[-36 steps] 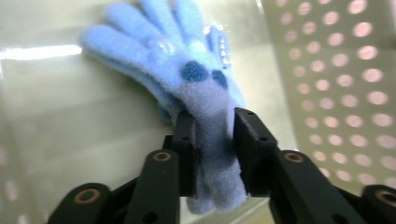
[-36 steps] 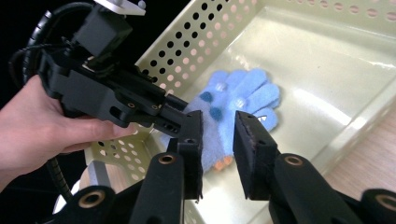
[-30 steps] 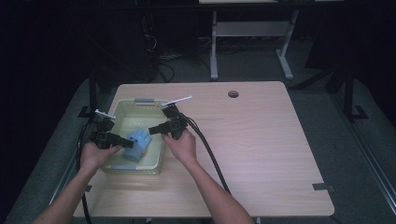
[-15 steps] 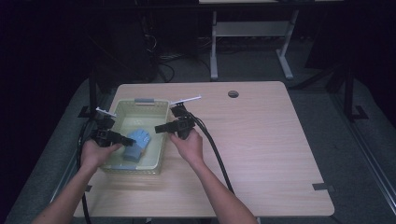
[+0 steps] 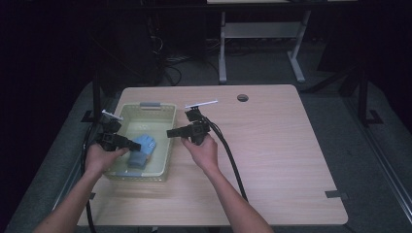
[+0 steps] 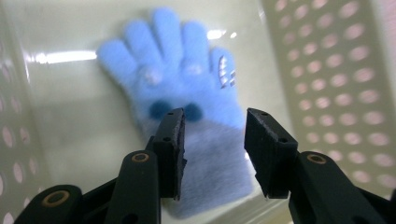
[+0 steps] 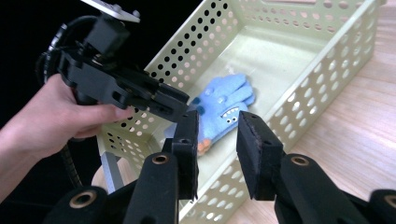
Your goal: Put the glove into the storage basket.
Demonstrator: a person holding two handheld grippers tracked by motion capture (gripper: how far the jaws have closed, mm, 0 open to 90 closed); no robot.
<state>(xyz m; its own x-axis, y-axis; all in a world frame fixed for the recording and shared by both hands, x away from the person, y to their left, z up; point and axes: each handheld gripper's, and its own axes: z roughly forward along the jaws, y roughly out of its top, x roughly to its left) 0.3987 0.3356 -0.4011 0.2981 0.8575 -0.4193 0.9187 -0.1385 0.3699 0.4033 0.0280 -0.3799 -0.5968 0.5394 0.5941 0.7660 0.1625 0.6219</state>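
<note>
At the left of the high view, the left claw hung over the near part of the pale green perforated plastic basket, its black jaws spread and pointing at the fluffy light-blue glove with a paler grey-blue cuff that lay flat on the basket floor. In the left gripper view the glove lay palm-flat, fingers pointing away, with the cuff nearest the left claw; the pads stood either side of the cuff but did not press on it, and they had just been opening (so this reads as a let-go rather than a grab, though that is a judgement). Further right, the right claw hovered level above the basket's right wall, jaws apart with nothing between them, having also just widened a little. From the right gripper view, the right claw looked across that wall at the glove inside, with the left claw poised just above it. The light wooden surface to the right carried nothing else but its round cable hole. As far as the pictures showed, the placing seemed done: the glove was wholly inside the basket, free of both claws. What seemed left was only to draw both claws clear of the basket.
</note>
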